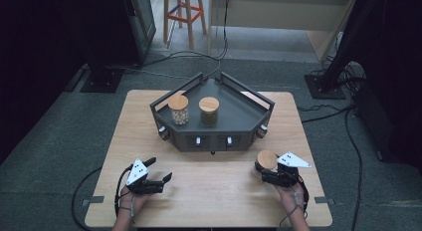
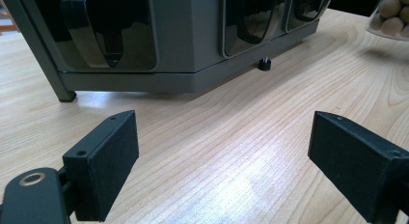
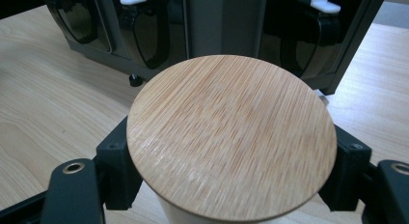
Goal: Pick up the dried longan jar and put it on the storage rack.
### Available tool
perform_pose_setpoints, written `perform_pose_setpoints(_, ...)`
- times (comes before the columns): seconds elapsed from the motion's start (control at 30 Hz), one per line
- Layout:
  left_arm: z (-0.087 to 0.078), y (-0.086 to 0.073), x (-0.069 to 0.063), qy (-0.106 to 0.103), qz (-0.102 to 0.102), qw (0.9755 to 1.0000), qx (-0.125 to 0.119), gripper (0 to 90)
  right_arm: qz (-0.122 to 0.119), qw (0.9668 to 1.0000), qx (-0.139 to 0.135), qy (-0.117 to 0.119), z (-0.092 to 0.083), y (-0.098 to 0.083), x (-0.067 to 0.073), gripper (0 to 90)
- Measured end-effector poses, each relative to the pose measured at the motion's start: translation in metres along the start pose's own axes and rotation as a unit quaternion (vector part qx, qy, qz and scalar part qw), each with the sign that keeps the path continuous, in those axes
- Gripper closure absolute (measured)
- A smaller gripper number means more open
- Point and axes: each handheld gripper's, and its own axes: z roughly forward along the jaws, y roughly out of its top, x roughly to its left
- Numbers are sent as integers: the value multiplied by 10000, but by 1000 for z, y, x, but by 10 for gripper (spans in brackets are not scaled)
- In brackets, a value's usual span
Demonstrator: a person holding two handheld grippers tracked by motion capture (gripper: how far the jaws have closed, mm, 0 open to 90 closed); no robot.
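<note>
A glass jar with a round bamboo lid (image 1: pixel 266 160) stands on the wooden table (image 1: pixel 214 191) at the front right, just before the grey rack. My right gripper (image 1: pixel 263 170) is shut on it. In the right gripper view the lid (image 3: pixel 231 137) sits between the two black pads (image 3: pixel 115 166), which press on the jar's sides below it. My left gripper (image 1: pixel 160 169) rests at the front left, open and holding nothing. Its jaws (image 2: pixel 219 156) stand wide apart over bare wood, and the jar's round pale contents (image 2: pixel 390 16) show far off.
A dark grey five-sided rack (image 1: pixel 234 111) with a railed tray top stands mid-table. It holds two lidded jars, one with pale contents (image 1: pixel 178 109) and one with dark contents (image 1: pixel 209 110). Black dispensers with white levers (image 3: pixel 140 26) line its front. Cables and a stool (image 1: pixel 184 12) lie beyond.
</note>
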Motion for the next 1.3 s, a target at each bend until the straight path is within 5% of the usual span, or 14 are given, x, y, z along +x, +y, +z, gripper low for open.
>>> perform_pose_setpoints(0.67, 0, 0, 1, -13, -22, 10000, -10, 105, 86, 9997, 14, 228, 3, 32, -4, 252)
perform_pose_setpoints(1.3, 0, -1, 2, -18, -42, 10000, -15, 105, -81, 9995, 144, 262, 8, 60, 0, 252)
